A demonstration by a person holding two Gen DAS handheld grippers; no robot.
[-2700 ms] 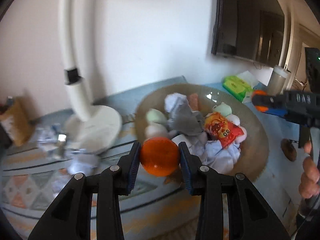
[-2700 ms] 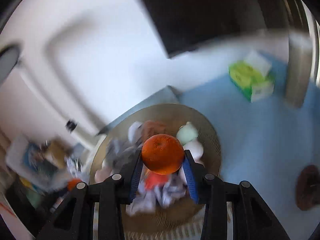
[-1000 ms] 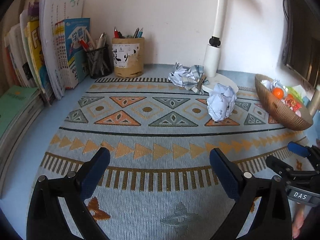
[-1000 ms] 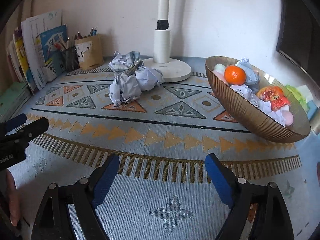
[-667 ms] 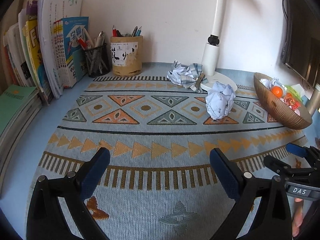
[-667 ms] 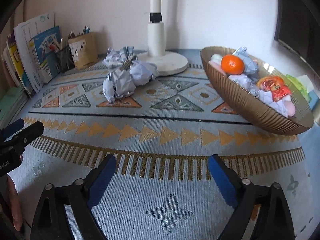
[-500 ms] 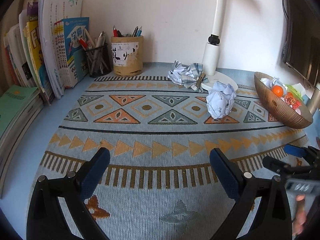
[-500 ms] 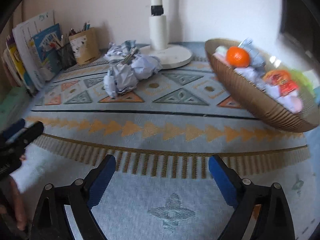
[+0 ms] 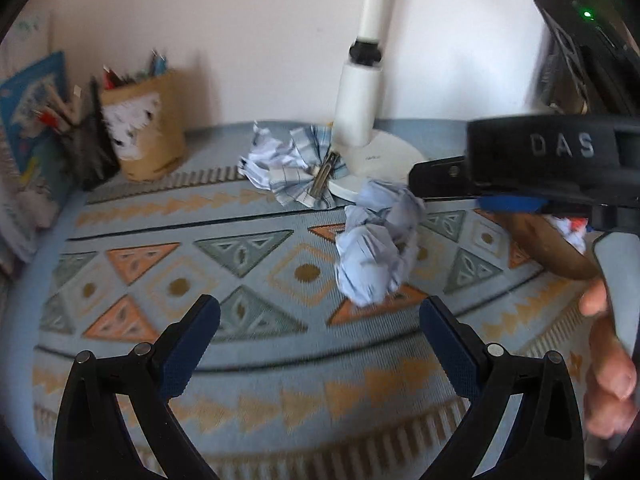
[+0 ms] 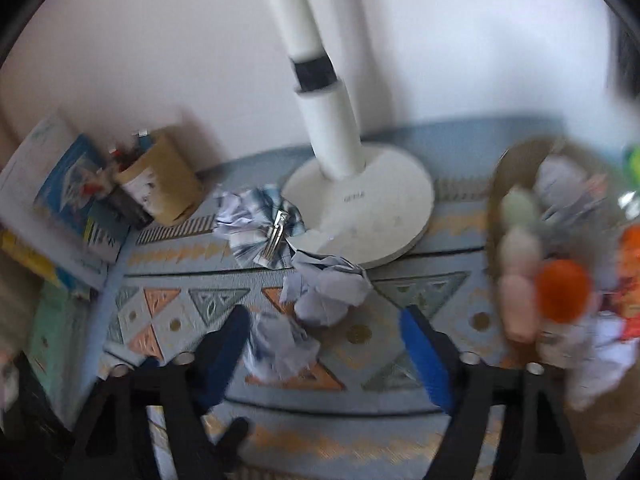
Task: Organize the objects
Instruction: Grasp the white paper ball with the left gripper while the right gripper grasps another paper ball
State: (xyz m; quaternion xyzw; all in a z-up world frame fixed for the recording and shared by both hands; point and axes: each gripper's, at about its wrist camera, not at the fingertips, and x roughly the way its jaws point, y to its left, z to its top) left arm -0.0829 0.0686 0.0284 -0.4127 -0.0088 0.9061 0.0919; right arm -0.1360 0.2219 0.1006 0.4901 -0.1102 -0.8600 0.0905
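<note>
We're lining up on the crumpled paper ball (image 10: 320,300), just in front of the lamp base (image 10: 372,216); right gripper (image 10: 324,344) spread, jaws just been narrowing, nothing pinched, paper between them; left gripper (image 9: 320,344) spread wide, empty, short of it; bowl (image 10: 516,160) right of the lamp is the likely drop.

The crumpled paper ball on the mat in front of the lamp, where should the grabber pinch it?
Probably across its fat middle, coming down from above. The crumpled paper ball is a soft, lumpy wad lying loose on the patterned mat, apart from the lamp base, so there is room on both sides. The right gripper is open just above it, its jaws having just been closing, paper between them but not pressed.
</note>
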